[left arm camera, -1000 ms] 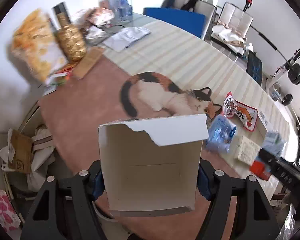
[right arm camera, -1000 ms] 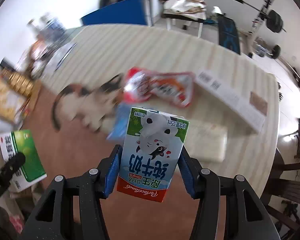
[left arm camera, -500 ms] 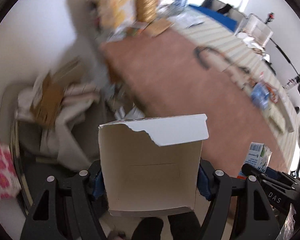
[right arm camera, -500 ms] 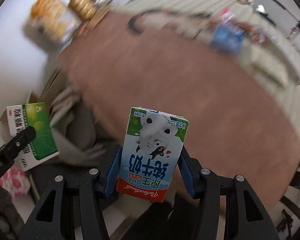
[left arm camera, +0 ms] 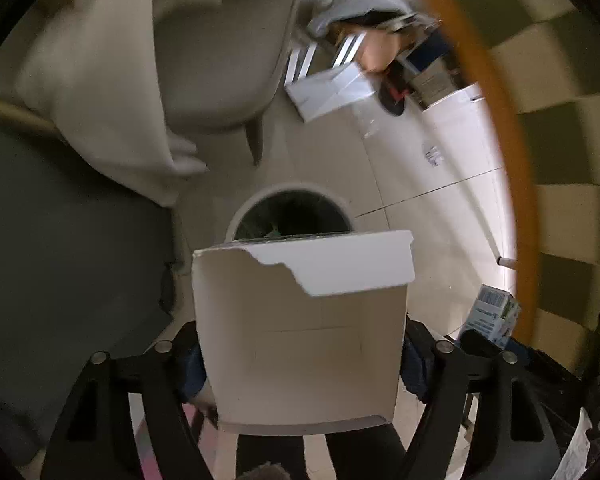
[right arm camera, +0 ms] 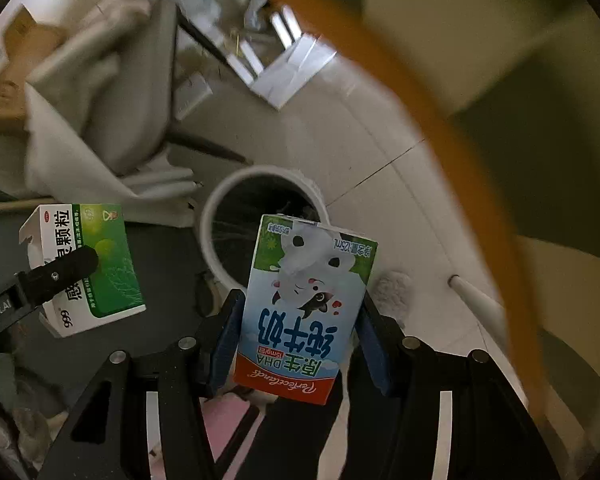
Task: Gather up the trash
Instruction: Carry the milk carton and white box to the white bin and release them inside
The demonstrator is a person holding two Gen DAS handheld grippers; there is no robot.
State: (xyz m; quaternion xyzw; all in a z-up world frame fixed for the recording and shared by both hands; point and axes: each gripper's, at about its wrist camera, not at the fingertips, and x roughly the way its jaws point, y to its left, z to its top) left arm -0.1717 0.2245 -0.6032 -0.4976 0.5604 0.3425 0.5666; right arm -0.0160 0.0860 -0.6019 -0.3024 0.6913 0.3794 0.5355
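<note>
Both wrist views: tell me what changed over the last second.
Both grippers swung off the table and down: the views now look at the floor and the round trash bin. The left gripper, jaws opening, still has the torn box between its fingers. The right gripper still clamps the milk carton.

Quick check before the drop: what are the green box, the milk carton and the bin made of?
Green box: thin paperboard, glossy print, torn flap showing white.
Milk carton: coated paperboard, slight sheen, likely.
Bin: probably plastic, smooth white rim, dark inside.
</note>
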